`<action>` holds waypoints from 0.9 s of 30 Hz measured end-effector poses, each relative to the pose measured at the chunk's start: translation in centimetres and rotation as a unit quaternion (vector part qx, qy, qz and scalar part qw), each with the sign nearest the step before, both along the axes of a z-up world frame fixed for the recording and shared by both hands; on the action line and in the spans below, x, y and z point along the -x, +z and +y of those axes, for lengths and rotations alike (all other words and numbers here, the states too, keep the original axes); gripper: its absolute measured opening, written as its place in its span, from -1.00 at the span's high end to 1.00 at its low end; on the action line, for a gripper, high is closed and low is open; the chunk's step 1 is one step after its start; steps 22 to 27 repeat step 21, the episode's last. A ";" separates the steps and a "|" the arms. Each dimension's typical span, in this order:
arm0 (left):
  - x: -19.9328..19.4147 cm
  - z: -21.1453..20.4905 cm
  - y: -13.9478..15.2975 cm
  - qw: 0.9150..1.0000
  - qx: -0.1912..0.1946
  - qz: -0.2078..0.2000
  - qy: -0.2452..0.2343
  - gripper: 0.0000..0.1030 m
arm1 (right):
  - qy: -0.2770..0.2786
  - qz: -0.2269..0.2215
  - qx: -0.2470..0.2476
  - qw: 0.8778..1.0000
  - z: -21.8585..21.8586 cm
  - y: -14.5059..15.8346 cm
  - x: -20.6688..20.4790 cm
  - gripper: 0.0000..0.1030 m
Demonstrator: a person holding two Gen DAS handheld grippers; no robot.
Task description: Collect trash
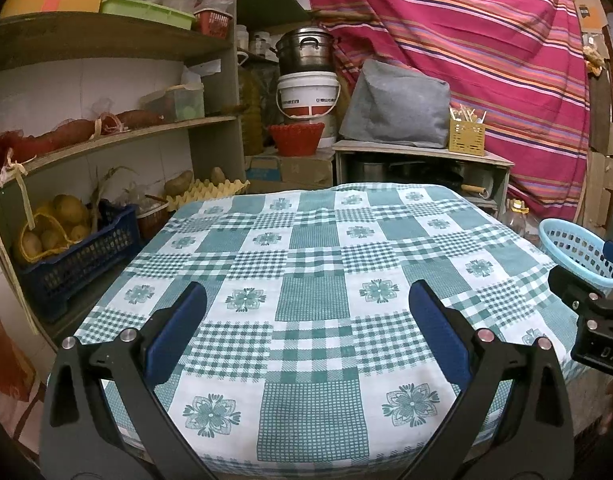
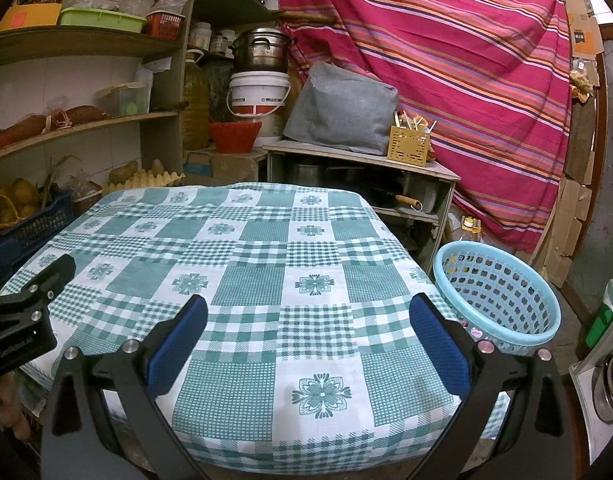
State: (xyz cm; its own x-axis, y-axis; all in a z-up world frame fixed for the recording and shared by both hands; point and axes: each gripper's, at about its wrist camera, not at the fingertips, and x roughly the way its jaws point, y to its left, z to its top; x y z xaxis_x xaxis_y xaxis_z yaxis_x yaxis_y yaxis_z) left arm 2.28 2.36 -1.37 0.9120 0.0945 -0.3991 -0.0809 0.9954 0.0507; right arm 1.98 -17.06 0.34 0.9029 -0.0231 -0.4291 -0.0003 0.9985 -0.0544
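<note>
A table under a green-and-white checked cloth fills both views; I see no trash lying on it. A light blue perforated basket stands just off the table's right side. My left gripper hovers open over the near part of the cloth, nothing between its blue pads. My right gripper is open too, above the near right part of the cloth, with the basket just right of its right finger. Each gripper shows at the edge of the other's view.
Wooden shelves with crates, potatoes and egg trays stand left of the table. Behind it are a low cabinet, a white bucket under a steel pot, a grey bag and a striped red curtain.
</note>
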 end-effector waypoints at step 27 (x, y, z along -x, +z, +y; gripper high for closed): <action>-0.1 0.0 0.3 1.000 0.000 0.005 -0.010 -0.90 | -0.002 -0.002 0.003 1.000 -0.1 0.0 0.0 -0.91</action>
